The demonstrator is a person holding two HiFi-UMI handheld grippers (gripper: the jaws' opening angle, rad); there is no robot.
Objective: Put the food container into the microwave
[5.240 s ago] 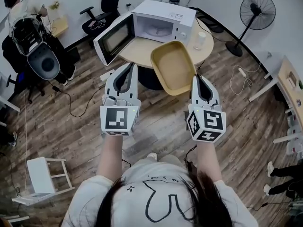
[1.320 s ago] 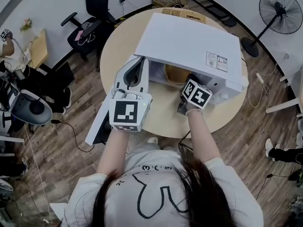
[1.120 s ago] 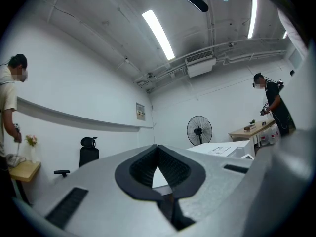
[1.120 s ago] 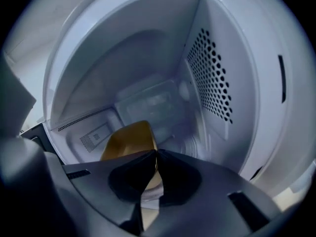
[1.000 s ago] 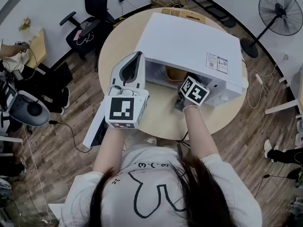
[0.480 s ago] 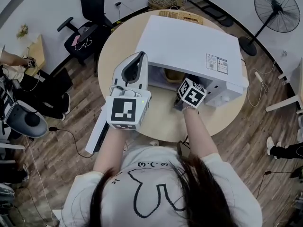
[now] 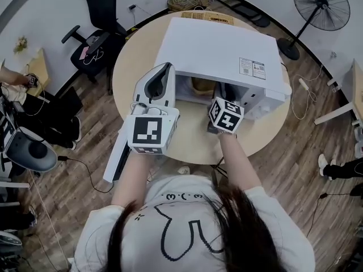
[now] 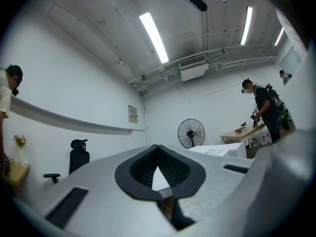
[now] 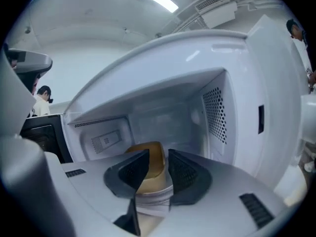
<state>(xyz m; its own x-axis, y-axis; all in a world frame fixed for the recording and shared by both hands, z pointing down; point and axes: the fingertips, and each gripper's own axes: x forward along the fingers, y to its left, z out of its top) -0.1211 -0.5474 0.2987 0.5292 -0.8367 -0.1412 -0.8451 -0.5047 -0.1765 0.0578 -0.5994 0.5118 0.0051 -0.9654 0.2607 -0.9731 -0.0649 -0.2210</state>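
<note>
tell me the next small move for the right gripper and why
Probably draw the right gripper straight back out of the microwave: the food container already sits inside the cavity, and the jaws stand apart, not clamped on it, so it looks released.

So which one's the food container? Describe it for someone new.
Find the white microwave on the round table, its door swung open. Inside its cavity sits the food container, a yellowish tub, the only coloured thing among white walls.
</note>
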